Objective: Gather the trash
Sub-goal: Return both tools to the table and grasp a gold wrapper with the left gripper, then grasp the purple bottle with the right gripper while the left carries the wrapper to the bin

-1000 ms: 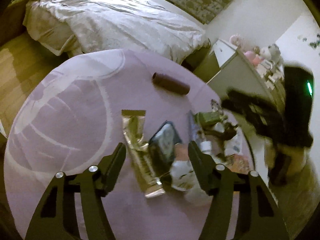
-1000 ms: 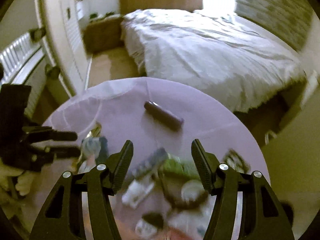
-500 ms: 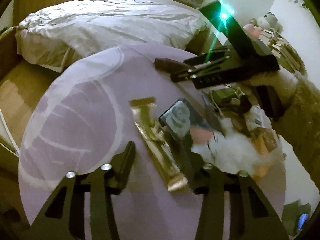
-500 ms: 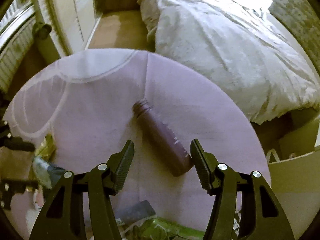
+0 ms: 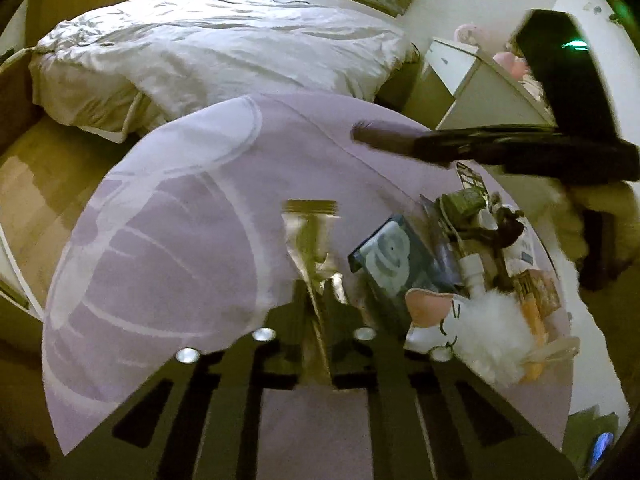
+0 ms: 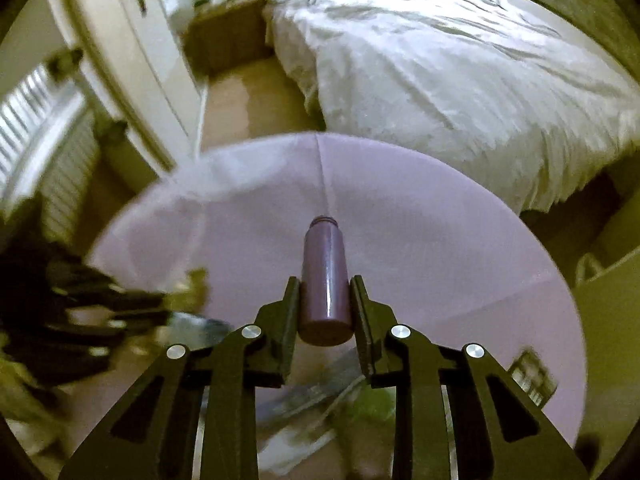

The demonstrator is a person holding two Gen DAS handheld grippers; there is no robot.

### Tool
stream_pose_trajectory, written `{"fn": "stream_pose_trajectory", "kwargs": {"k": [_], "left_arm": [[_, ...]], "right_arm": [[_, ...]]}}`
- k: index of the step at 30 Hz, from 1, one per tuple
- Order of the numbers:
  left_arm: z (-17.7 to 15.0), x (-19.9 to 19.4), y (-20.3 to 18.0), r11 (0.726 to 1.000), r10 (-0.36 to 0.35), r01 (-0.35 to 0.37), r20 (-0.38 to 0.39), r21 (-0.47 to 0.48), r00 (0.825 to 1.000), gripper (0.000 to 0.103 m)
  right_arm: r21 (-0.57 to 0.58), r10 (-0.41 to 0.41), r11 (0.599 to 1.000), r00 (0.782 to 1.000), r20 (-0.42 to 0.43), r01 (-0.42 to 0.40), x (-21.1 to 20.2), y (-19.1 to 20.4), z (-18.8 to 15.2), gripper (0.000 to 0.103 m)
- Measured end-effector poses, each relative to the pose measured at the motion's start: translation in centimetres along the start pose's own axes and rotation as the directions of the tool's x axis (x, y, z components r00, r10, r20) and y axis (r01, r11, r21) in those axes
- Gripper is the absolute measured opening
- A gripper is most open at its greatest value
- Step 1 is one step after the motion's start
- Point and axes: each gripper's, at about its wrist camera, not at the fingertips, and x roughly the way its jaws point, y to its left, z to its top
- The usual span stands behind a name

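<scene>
Bottle [image 6: 325, 280] lies lengthwise, neck pointing away, clamped by right gripper [image 6: 325, 300]; blurred left gripper [image 5: 320, 300] seemingly pinches a gold wrapper [image 5: 310, 248].

Matte black claws with silver screws

Each claw, left [image 5: 316, 300] and right [image 6: 325, 304], has angular black fingers, cut-out slots (triangular), round silver screw heads; a green light glows on the right one.

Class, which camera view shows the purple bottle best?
The right wrist view: the purple bottle lies centred and sharp between the right gripper fingers. The left wrist view shows it small, blurred and partly hidden.
</scene>
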Motion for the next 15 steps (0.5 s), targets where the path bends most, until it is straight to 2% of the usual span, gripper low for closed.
{"fn": "stream_pose_trajectory", "kwargs": {"k": [4,6,11,15], "left_arm": [[-0.5,-1.4,0.6,0.997,-0.050,0.053,0.052,-0.057,0.997,0.002],[-1.0,-2.7,0.4,0.996,-0.046,0.051,0.082,-0.067,0.996,0.002],[-1.3,-5.8,-1.3,0.997,-0.055,0.062,0.139,-0.051,0.989,0.002],[-0.4,-8.3,-4.2,0.995,-0.096,0.099,0.184,-0.006,0.978,0.002]], "right_arm": [[0.080,0.069,0.994,0.995,0.071,-0.075,-4.1,0.3,-2.7,0.026],[0.101,0.077,0.991,0.993,0.093,-0.086,-6.0,0.5,-4.7,0.026],[0.172,0.081,0.980,0.987,0.141,-0.105,-10.0,0.0,-8.7,0.026],[0.242,0.076,0.962,0.978,0.194,-0.123,-13.7,-1.3,-11.9,0.026]]}}
